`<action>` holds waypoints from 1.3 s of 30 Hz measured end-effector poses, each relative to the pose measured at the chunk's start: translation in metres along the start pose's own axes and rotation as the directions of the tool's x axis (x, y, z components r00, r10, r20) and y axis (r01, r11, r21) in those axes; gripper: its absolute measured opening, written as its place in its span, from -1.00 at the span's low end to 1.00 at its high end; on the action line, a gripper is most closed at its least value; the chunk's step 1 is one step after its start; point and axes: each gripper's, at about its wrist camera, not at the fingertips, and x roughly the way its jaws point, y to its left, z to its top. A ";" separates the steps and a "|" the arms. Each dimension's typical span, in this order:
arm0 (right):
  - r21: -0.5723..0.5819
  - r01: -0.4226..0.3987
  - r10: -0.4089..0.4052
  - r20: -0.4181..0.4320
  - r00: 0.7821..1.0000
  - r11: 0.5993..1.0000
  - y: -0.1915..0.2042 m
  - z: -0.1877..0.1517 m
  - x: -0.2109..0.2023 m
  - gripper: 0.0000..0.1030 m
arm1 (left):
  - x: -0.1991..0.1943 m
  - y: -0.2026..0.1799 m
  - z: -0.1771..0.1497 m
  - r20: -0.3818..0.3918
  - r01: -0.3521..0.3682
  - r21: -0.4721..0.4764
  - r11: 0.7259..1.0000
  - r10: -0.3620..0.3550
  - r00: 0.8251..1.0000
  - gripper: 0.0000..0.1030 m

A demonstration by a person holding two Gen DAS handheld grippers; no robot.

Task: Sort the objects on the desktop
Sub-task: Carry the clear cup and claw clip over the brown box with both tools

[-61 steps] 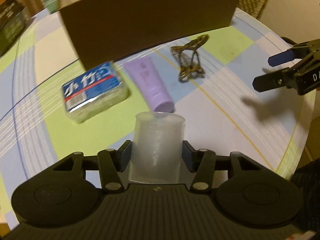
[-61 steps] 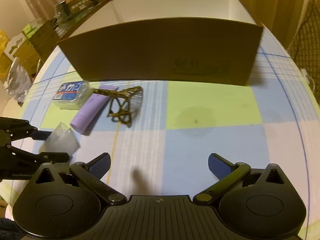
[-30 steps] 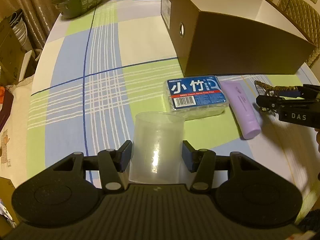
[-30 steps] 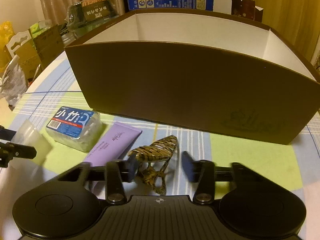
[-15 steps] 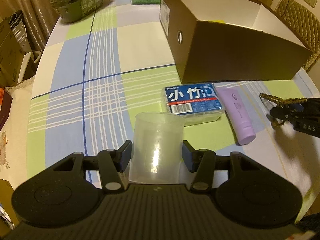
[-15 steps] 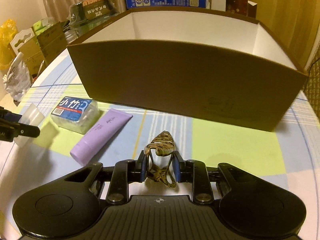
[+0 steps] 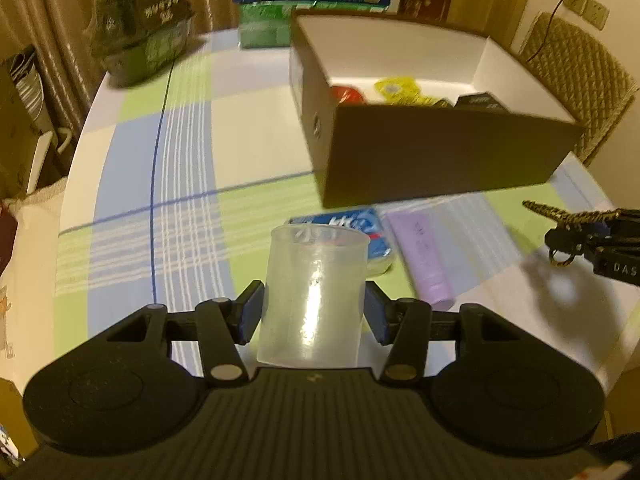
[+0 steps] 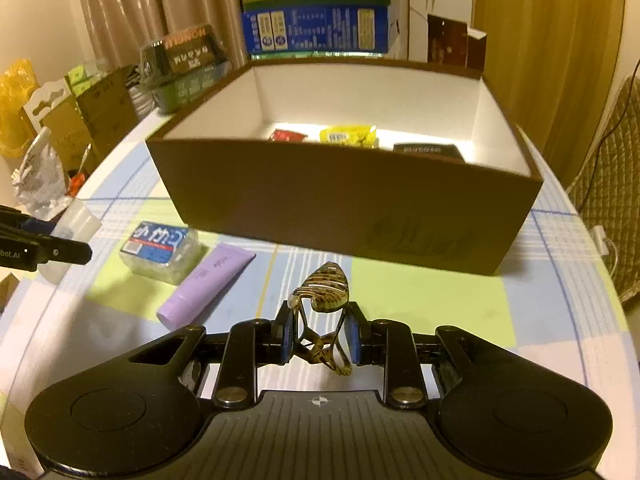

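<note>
My left gripper [image 7: 313, 314] is shut on a clear plastic cup [image 7: 314, 296], held upright above the table. My right gripper [image 8: 320, 336] is shut on a tortoiseshell hair claw clip [image 8: 324, 312], lifted off the cloth; in the left wrist view the clip [image 7: 560, 216] shows at the far right edge. The brown cardboard box [image 8: 340, 200], white inside, stands just beyond both grippers. Red, yellow and black items [image 8: 348, 136] lie on its floor. A blue-labelled pack [image 8: 160, 246] and a purple tube [image 8: 208, 286] lie on the checked tablecloth in front of the box.
The round table's edge [image 8: 616, 320] curves close on the right, with a quilted chair [image 7: 576, 80] beyond it. Dark packages [image 7: 148, 28], a green box [image 7: 264, 28] and a blue carton [image 8: 316, 32] stand behind the cardboard box. Bags and boxes crowd the far left.
The right gripper closed on the hair clip and lifted it off the table. Both grippers rose, so the inside of the box and its contents now show. The cup stayed gripped.
</note>
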 end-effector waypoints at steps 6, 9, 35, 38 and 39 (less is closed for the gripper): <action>0.001 -0.006 0.006 0.021 1.000 1.000 -0.004 0.012 -0.016 -0.55 | -0.017 -0.016 0.018 0.057 0.032 0.028 0.999 -0.034 0.998 -0.06; -0.010 -0.007 0.007 0.035 0.999 1.000 -0.006 0.019 -0.022 -0.55 | -0.020 -0.025 0.027 0.076 0.048 0.037 0.998 -0.050 0.996 -0.06; -0.034 -0.050 0.054 0.118 0.992 0.998 -0.047 0.119 -0.006 -0.55 | 0.010 -0.070 0.135 0.157 0.112 0.084 0.990 -0.124 0.980 -0.06; -0.030 -0.057 0.060 0.113 0.992 0.998 -0.054 0.133 0.007 -0.54 | 0.021 -0.072 0.149 0.153 0.113 0.076 0.991 -0.123 0.980 -0.06; -0.032 -0.058 0.061 0.112 0.992 0.998 -0.056 0.137 0.011 -0.54 | 0.025 -0.073 0.154 0.150 0.114 0.072 0.991 -0.123 0.981 -0.06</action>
